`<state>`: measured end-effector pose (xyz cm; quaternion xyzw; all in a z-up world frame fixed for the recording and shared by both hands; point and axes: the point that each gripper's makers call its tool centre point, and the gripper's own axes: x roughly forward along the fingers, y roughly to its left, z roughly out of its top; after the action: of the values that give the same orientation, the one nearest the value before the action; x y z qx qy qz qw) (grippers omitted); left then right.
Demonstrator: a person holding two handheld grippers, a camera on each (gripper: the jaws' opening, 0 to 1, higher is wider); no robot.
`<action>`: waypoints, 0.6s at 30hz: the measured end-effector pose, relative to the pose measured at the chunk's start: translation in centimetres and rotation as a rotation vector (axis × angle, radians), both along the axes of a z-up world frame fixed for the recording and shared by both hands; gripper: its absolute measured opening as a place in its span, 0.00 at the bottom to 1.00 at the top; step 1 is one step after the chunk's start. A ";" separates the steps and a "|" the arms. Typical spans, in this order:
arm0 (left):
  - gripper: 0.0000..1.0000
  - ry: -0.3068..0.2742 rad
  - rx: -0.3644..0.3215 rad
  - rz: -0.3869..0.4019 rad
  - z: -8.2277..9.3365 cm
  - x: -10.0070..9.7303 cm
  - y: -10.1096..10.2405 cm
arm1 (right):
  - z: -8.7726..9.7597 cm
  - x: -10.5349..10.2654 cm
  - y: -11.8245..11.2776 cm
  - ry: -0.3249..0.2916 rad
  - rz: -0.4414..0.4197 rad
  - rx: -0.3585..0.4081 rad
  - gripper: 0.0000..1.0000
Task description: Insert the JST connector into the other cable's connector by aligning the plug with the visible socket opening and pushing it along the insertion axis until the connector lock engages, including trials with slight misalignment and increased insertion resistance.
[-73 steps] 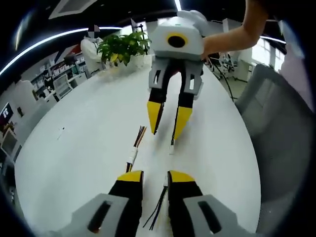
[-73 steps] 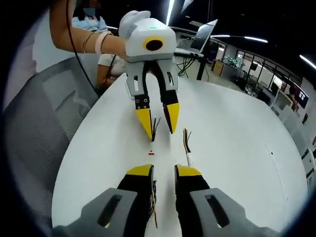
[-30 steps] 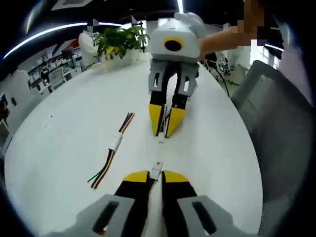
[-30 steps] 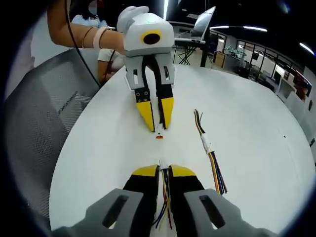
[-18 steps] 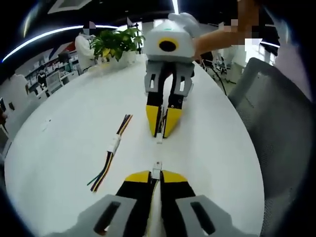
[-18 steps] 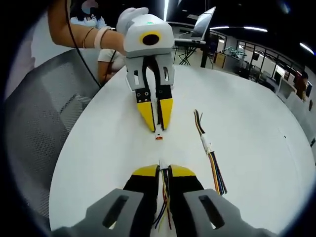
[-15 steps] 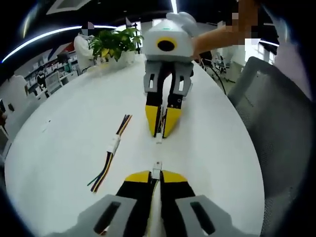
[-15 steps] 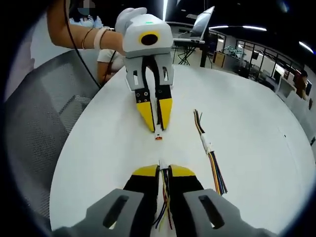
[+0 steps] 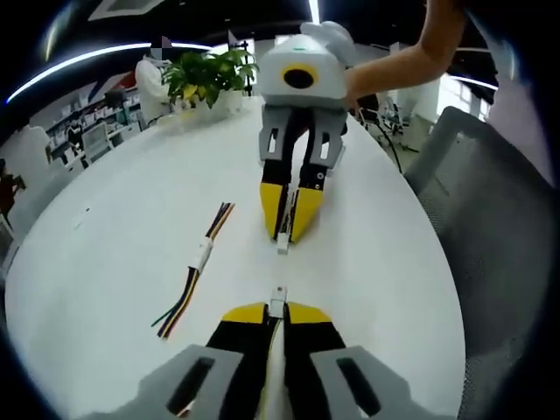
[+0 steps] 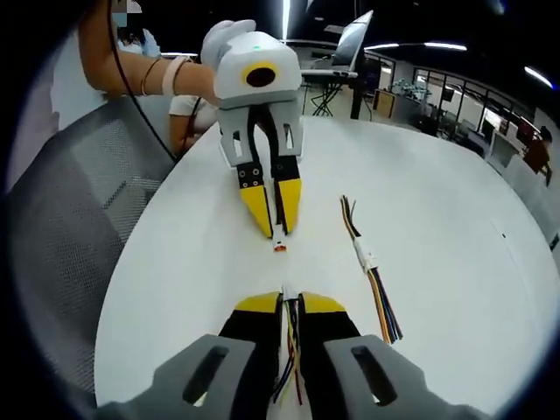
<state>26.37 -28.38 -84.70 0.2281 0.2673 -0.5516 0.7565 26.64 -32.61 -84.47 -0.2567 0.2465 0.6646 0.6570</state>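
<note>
Between both clamped claws' tips, left connector (image 9: 277,304) faces right connector (image 9: 283,247), apart.

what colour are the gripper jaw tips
Yellow, on black jaws; clearest on the left gripper in the right gripper view.

I see a large round white table (image 9: 114,254) with a smooth, glossy top. A joined pair of multicoloured wire bundles with a white connector at the middle (image 9: 202,255) lies flat on it. In the left gripper view, it stretches diagonally, with loose wire ends fanned out at both tips. The right gripper view shows the same wire bundle pair (image 10: 367,262) flat on the white table (image 10: 455,262). A potted green leafy plant in a white pot (image 9: 208,80) stands at the table's far edge, well beyond the wire bundle. A small dark speck (image 9: 87,211) sits on the tabletop, apart from the bundle toward the table's rim.
</note>
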 end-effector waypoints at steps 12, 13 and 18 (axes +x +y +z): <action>0.00 -0.013 -0.020 -0.001 1.3 0.2 -0.5 | 1.1 -0.3 0.6 -0.002 0.004 0.016 0.03; 0.00 -0.015 -0.025 0.001 1.5 0.3 -0.6 | 1.3 -0.3 0.7 -0.004 0.005 0.020 0.03; 0.00 -0.025 -0.035 -0.003 2.2 0.5 -1.0 | 1.6 -0.2 1.1 -0.005 0.007 0.027 0.03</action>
<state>26.88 -29.38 -82.53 0.2220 0.2477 -0.5543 0.7630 26.44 -31.49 -82.91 -0.2506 0.2349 0.6694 0.6587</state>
